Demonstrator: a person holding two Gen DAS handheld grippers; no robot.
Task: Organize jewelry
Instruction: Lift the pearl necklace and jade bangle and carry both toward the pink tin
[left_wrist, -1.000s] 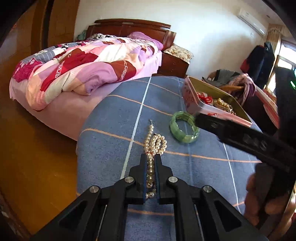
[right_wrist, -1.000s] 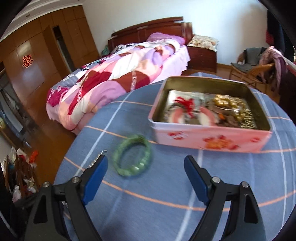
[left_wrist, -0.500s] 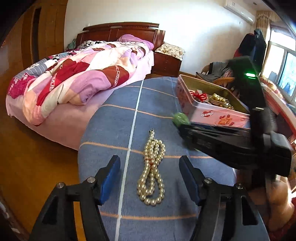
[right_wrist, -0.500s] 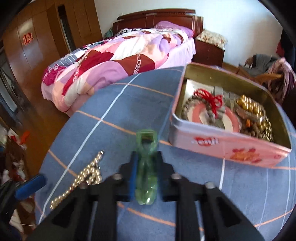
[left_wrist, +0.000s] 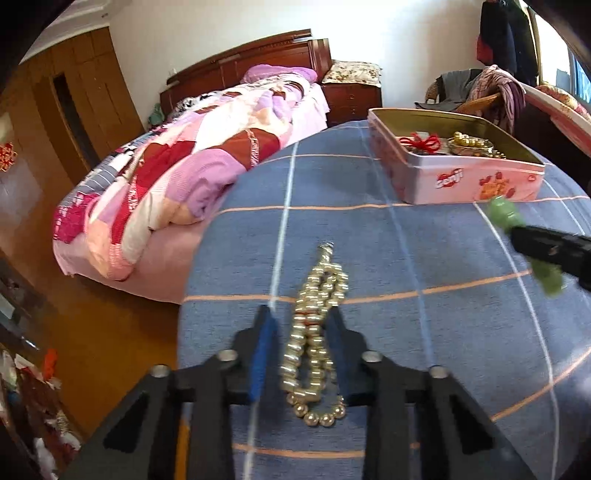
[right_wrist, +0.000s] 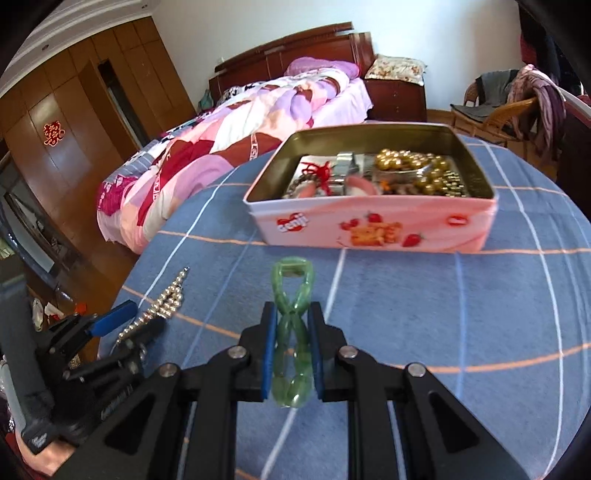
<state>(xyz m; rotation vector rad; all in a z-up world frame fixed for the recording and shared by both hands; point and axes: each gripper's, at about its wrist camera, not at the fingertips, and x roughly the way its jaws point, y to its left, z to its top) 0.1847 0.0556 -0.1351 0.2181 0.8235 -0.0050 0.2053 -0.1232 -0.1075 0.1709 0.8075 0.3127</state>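
The right gripper pinches the green bracelet, squeezed into a figure-eight, above the blue bench just short of the tin. The tin sits near the bench's far edge, with open cloth on both its sides. The left gripper has just been closing around the pearls, which lie between its pads close to the bench's left edge; whether the pads press them I cannot tell. The bed lies beyond that edge.
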